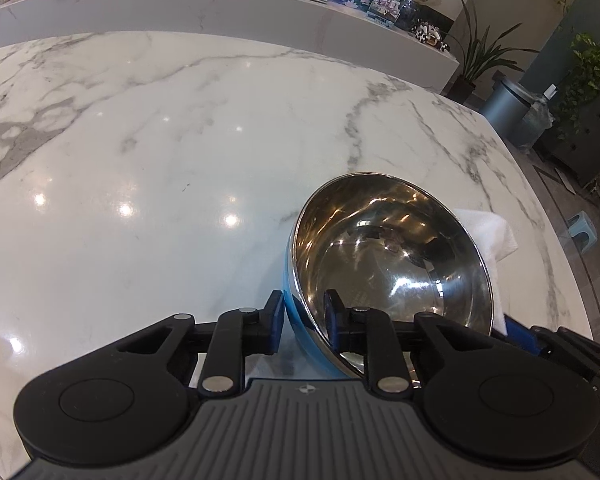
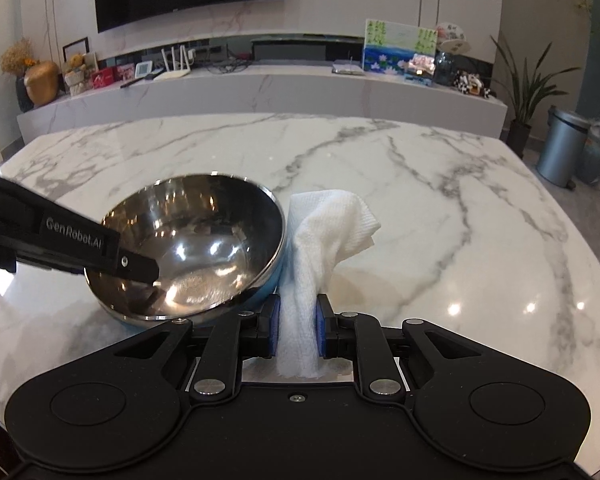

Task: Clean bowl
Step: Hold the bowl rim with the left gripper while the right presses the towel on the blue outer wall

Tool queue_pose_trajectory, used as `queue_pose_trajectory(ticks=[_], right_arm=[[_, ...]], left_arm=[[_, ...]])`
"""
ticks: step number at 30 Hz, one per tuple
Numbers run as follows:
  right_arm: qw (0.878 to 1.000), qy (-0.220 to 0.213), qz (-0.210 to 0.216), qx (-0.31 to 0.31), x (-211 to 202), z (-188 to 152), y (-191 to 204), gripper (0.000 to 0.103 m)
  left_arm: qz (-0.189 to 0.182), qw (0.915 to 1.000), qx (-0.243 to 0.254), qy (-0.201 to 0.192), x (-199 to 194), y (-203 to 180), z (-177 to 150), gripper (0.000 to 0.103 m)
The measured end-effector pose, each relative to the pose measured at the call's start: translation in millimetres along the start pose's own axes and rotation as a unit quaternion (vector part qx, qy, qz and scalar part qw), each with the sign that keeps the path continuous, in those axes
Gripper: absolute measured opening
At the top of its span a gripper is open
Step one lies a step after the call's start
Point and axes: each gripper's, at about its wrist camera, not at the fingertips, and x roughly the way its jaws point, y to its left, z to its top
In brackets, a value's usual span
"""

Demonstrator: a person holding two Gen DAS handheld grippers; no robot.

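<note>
The bowl [image 1: 392,256], mirror-bright steel inside and blue outside, sits tilted near the marble table's [image 1: 160,140] front edge, its rim pinched by the left gripper [image 1: 303,322]. The right gripper [image 2: 296,330] clamps a crumpled white paper towel [image 2: 324,232] just beside it. From the left wrist, the bowl hides most of the towel, and reflections obscure the bowl's interior.

Both wrist views close, sharing bowl [image 1: 392,256]

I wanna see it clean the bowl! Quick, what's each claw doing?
Left claw: closed on the bowl's rim.
Right claw: closed on the paper towel.
</note>
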Motion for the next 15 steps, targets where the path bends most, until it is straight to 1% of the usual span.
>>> queue_pose_trajectory(ticks=[8,12,15], right_arm=[[0.999,0.031,0.017,-0.002,8.9,-5.4,2.9,0.016],[0.999,0.034,0.02,-0.002,8.9,-6.9,4.5,0.016],[0.999,0.028,0.018,-0.003,5.8,-5.3,4.7,0.016]], left_arm=[[-0.002,1.0,0.006,-0.003,1.2,0.3,0.1,0.02],[-0.005,1.0,0.007,-0.003,1.5,1.7,-0.1,0.02],[-0.008,0.9999,0.006,-0.003,1.5,3.3,0.2,0.02]])
